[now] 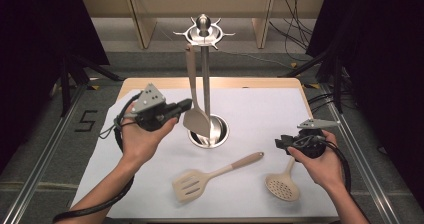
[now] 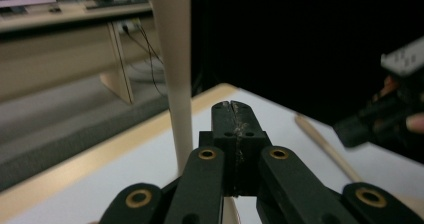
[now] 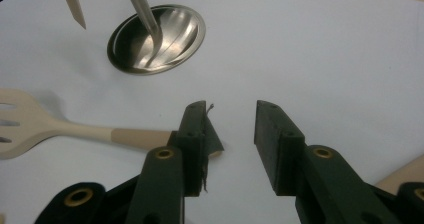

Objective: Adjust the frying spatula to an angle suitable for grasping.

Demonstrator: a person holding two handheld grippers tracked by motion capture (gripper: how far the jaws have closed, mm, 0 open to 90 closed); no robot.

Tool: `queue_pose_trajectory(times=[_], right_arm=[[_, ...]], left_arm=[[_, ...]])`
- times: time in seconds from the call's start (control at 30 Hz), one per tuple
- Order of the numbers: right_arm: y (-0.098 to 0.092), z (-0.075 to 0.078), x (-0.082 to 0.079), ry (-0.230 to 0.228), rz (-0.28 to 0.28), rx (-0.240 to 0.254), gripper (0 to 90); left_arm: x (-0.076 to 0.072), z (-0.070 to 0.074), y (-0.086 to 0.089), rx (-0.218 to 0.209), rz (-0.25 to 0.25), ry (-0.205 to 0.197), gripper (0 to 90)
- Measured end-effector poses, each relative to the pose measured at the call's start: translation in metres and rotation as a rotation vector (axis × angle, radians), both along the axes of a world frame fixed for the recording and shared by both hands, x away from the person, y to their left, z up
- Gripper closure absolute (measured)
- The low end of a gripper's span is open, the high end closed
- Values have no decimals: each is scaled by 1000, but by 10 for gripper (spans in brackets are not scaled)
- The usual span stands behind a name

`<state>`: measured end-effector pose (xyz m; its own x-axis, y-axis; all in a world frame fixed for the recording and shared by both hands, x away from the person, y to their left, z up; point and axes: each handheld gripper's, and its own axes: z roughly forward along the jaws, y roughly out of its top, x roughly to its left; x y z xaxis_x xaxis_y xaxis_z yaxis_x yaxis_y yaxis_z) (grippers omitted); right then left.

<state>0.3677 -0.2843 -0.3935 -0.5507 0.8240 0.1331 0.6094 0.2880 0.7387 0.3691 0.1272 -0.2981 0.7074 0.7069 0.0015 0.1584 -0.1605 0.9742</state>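
My left tool [image 1: 186, 104] is closed on nothing, just left of the beige solid spatula [image 1: 196, 120] hanging from the steel rack [image 1: 204, 33]. My right tool [image 1: 278, 143] gapes empty, the beige perforated skimmer [image 1: 282, 186] lying near it on the counter [image 1: 260, 109].

My table [image 1: 320, 134] has a white sheet over its pale wooden top and stands on a grey floor [image 1: 40, 134] marked with a black 5 [image 1: 86, 120]. Black curtains [image 1: 30, 34] hang on both sides, and light wooden furniture [image 1: 145, 19] lines the back, with cables [image 1: 295, 19] trailing nearby.
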Motion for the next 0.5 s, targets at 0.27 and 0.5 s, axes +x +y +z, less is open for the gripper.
queue_pose_trajectory(times=[0.27,0.5], right_arm=[[1,-1,-1,14,-9,27,666],[1,-1,-1,17,-11,16,667]], left_arm=[[7,44,-2,-84,28,-109,894],[12,71,-7,-119,39,-168,894]])
